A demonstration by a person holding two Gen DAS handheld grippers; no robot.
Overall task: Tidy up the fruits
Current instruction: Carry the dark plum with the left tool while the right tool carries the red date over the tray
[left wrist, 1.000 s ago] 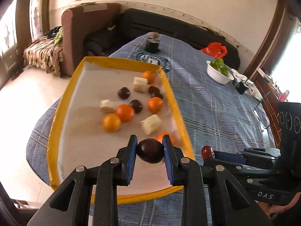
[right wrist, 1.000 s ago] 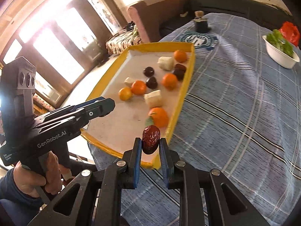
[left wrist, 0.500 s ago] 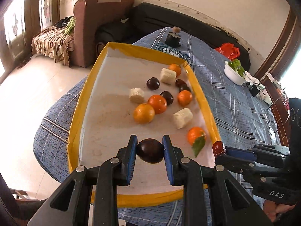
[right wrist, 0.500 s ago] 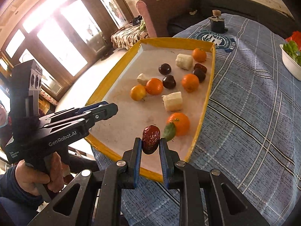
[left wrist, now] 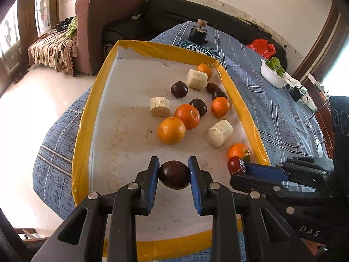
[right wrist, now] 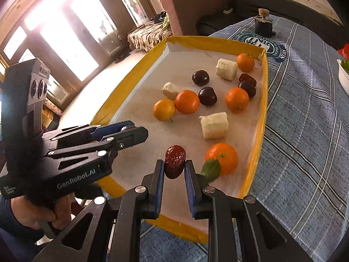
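Note:
A yellow-rimmed white tray (left wrist: 82,118) (right wrist: 262,118) lies on the blue plaid table and holds several oranges, dark plums and white banana pieces. My left gripper (left wrist: 174,173) is shut on a dark plum (left wrist: 174,174) above the tray's near end. My right gripper (right wrist: 174,166) is shut on a wrinkled red date (right wrist: 174,160) over the near right part of the tray, next to an orange with a green leaf (right wrist: 222,157). In the left wrist view the date (left wrist: 235,164) shows at the tip of the right gripper (left wrist: 244,168). The left gripper (right wrist: 130,131) shows at the left in the right wrist view.
A white bowl of greens (left wrist: 273,75) and a red bag (left wrist: 261,47) sit at the table's far right. A small dark jar with a cork (left wrist: 199,32) (right wrist: 264,23) stands beyond the tray. A brown armchair (left wrist: 102,21) and a dark sofa stand behind the table.
Both grippers have moved forward over the tray and lower, each keeping its fruit. The tray and its fruits look larger and nearer.

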